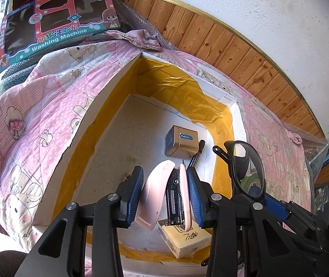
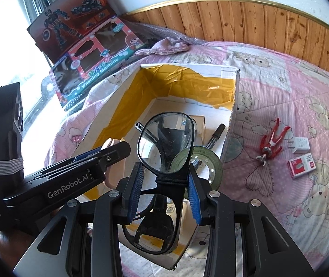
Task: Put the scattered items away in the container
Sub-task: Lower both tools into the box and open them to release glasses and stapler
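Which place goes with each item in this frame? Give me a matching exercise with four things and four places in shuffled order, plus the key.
Things:
1. pink stapler
2. black glasses
3. gold box
4. red pliers

Places:
A. lying on the pink quilt, outside the container
B. held in the left claw
C. resting on the container's floor
D. held in the right claw

Pairs: 1-B, 2-D, 3-C, 4-A
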